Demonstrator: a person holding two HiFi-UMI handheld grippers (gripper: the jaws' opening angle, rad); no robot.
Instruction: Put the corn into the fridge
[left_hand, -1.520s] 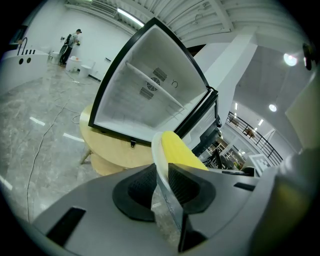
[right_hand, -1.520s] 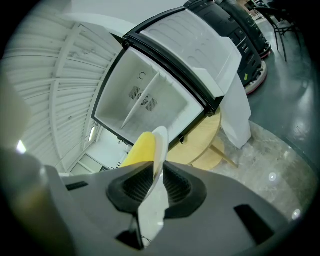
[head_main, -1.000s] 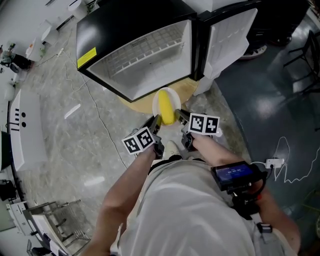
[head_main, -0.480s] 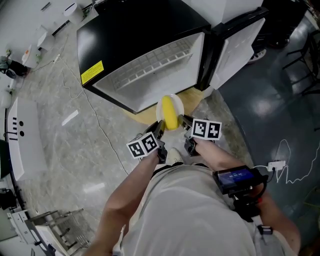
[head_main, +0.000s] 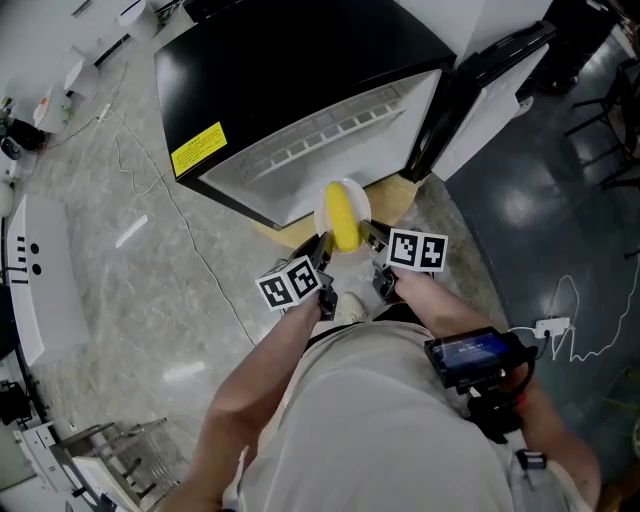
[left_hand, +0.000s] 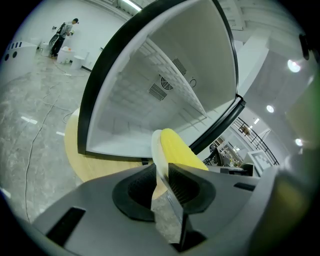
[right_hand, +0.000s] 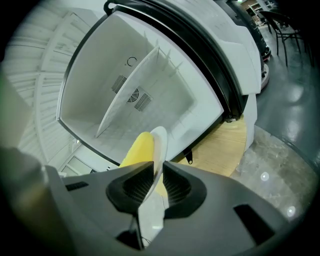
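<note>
The left claw (head_main: 322, 245) is closed almost fully on the rim of a white plate (head_main: 354, 190); in the left gripper view the thin edge of the plate (left_hand: 156, 150) is seen pinched between the two ribbed pads of this claw (left_hand: 161, 172), with only the plate's thickness between them. The right claw (head_main: 372, 235) is closed in the same way on the opposite rim, and in the right gripper view the plate (right_hand: 160, 142) is clamped between its pads (right_hand: 157, 176). The plate is held in the air by both claws, with nothing under it.

The corn (head_main: 343, 218), a yellow cob, is lying on the plate, between the two claws, just in front of the open fridge (head_main: 300, 80) and not yet inside it.

The fridge is at 12 o'clock from the person: a black body with a yellow label (head_main: 198, 150) and a white inside with a wire shelf (head_main: 330, 125). Its door (head_main: 490, 90) is swung open toward 1 o'clock. The fridge is standing on a round wooden base (head_main: 285, 232). A pale marbled floor (head_main: 120, 300) is seen at 9 o'clock, with a thin cable (head_main: 200, 260) lying on it, and a dark grey floor (head_main: 560, 200) at 3 o'clock.
</note>
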